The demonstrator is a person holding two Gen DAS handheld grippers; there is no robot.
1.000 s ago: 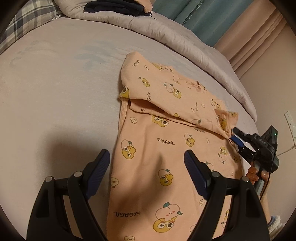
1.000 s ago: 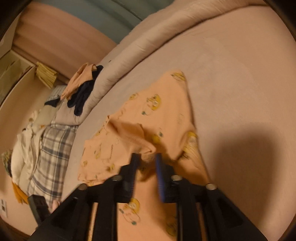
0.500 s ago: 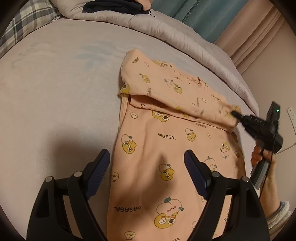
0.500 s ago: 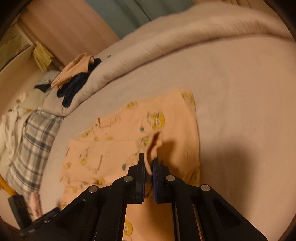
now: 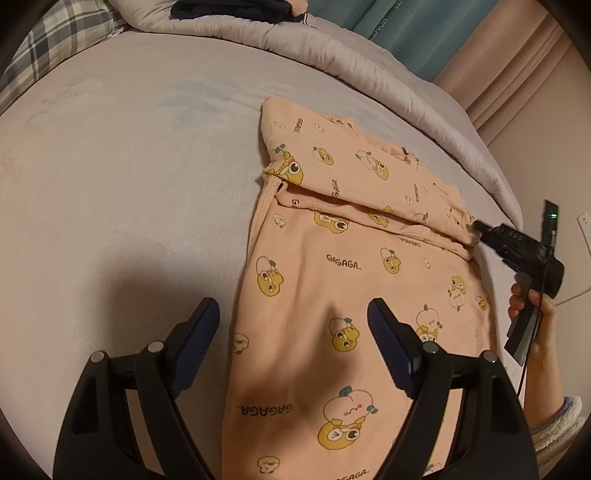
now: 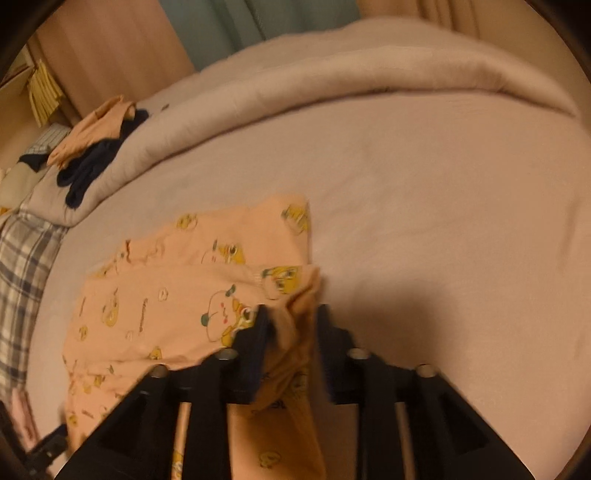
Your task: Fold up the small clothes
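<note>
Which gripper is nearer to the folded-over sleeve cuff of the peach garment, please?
Right. The right gripper sits at the sleeve cuff, its jaws just reopened with cloth between them. The left gripper hovers open over the peach garment's lower body, well away from the cuff.

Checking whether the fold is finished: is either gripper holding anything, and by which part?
Left gripper is open, holding nothing. Right gripper has just been opening; the garment's folded corner lies between its jaws, apparently no longer pinched.

Grey duvet rumpled – plaid pillow (far corner), teal curtain.
</note>
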